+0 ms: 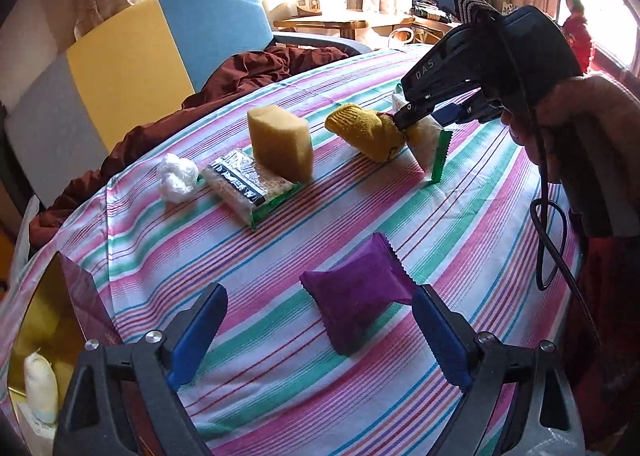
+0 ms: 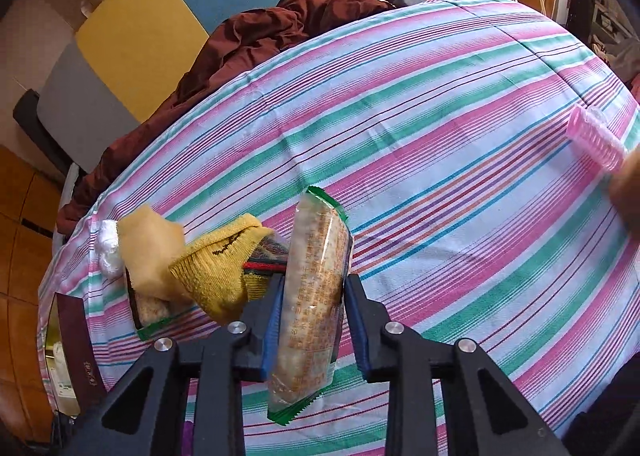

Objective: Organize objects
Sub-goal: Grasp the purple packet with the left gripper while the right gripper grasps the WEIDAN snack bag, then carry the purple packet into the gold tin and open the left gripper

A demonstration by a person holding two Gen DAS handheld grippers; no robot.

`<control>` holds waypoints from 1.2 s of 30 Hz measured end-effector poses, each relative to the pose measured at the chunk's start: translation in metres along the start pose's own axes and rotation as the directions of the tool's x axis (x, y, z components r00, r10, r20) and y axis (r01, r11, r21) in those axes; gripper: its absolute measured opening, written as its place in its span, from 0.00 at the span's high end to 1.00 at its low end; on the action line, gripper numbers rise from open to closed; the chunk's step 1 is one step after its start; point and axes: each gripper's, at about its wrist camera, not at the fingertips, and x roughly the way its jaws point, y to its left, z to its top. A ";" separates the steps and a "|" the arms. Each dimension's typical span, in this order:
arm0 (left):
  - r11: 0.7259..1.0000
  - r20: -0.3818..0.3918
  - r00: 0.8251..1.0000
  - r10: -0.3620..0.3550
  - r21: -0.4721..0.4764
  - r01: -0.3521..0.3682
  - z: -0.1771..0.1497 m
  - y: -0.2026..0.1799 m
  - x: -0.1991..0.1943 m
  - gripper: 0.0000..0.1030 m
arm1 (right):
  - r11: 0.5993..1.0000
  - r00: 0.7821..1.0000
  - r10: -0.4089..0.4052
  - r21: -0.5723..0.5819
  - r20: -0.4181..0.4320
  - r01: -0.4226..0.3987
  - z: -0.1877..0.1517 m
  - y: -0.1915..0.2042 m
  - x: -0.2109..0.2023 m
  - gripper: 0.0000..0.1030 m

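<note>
Right wrist view – right gripper clenching clear snack packet, left gripper spread, purple packet perhaps untouched

striped cloth surface: purple packet, sponge, cracker pack, yellow sock

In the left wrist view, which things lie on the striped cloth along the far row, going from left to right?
White crumpled wad → clear and green cracker packet → yellow sponge → yellow sock → second cracker packet, on which the right gripper is shut.
</note>
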 end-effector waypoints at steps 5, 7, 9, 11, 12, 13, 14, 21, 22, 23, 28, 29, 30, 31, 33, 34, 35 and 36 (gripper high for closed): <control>0.995 -0.030 1.000 0.004 0.104 -0.001 0.008 -0.007 0.015 0.08 | 0.999 1.000 -0.004 0.049 -0.025 0.005 0.002 -0.013 0.001 0.71; 0.989 -0.039 0.999 -0.007 0.145 0.013 0.010 -0.009 0.021 0.08 | 0.998 1.000 -0.001 0.065 -0.030 0.002 0.002 -0.016 0.001 0.71; 0.982 -0.060 0.998 -0.034 0.183 0.045 0.011 -0.012 0.028 0.09 | 0.997 1.000 -0.003 0.073 -0.031 0.005 0.003 -0.018 0.001 0.69; 0.975 -0.084 0.995 -0.046 0.212 0.063 0.011 -0.016 0.037 0.16 | 0.997 0.999 -0.006 0.083 -0.032 0.008 0.003 -0.021 0.001 0.68; 0.975 -0.098 0.994 -0.056 0.211 0.076 0.012 -0.016 0.041 0.24 | 0.996 0.999 -0.003 0.090 -0.032 0.006 0.004 -0.023 0.002 0.68; 0.976 -0.115 0.991 -0.067 0.201 0.089 0.012 -0.016 0.046 0.32 | 0.995 0.999 -0.002 0.098 -0.034 0.006 0.005 -0.026 0.002 0.68; 0.978 -0.119 0.990 -0.075 0.185 0.096 0.012 -0.015 0.048 0.32 | 0.994 0.999 -0.003 0.107 -0.036 0.007 0.005 -0.026 0.004 0.68; 0.995 -0.094 0.990 -0.103 -0.026 0.101 0.004 -0.005 0.052 0.37 | 0.985 0.999 -0.031 0.172 -0.032 0.036 0.006 -0.041 0.003 0.55; 0.994 -0.082 0.991 -0.103 -0.057 0.098 0.002 -0.003 0.051 0.36 | 0.984 0.999 -0.039 0.170 -0.030 0.043 0.006 -0.041 0.002 0.54; 0.994 -0.076 0.993 -0.094 -0.064 0.089 0.000 -0.003 0.050 0.36 | 0.985 0.999 -0.043 0.167 -0.030 0.048 0.006 -0.039 0.003 0.54; 0.991 -0.071 0.993 -0.098 -0.095 0.091 -0.004 -0.002 0.048 0.15 | 0.987 0.994 -0.100 0.121 -0.039 0.104 0.005 -0.030 0.006 0.38; 0.991 -0.074 0.993 -0.091 -0.103 0.083 -0.006 0.000 0.049 0.12 | 0.987 0.993 -0.114 0.113 -0.040 0.117 0.005 -0.028 0.007 0.38; 0.991 -0.071 0.994 -0.084 -0.105 0.077 -0.009 0.001 0.048 0.10 | 0.986 0.991 -0.124 0.107 -0.043 0.128 0.005 -0.028 0.007 0.37; 0.991 -0.064 0.994 -0.085 -0.107 0.078 -0.011 0.002 0.047 0.10 | 0.985 0.990 -0.132 0.102 -0.049 0.136 0.005 -0.027 0.009 0.37; 0.991 -0.061 0.995 -0.085 -0.108 0.078 -0.013 0.002 0.045 0.10 | 0.985 0.987 -0.149 0.084 -0.054 0.153 0.004 -0.024 0.010 0.37; 0.991 -0.061 0.995 -0.085 -0.110 0.078 -0.014 0.002 0.044 0.10 | 0.984 0.986 -0.160 0.071 -0.055 0.163 0.004 -0.022 0.011 0.37; 0.991 -0.061 0.995 -0.083 -0.113 0.076 -0.015 0.003 0.042 0.10 | 0.983 0.983 -0.172 0.055 -0.057 0.175 0.004 -0.020 0.012 0.37; 0.990 -0.059 0.995 -0.082 -0.116 0.074 -0.016 0.003 0.041 0.10 | 0.981 0.981 -0.186 0.039 -0.060 0.189 0.003 -0.018 0.013 0.37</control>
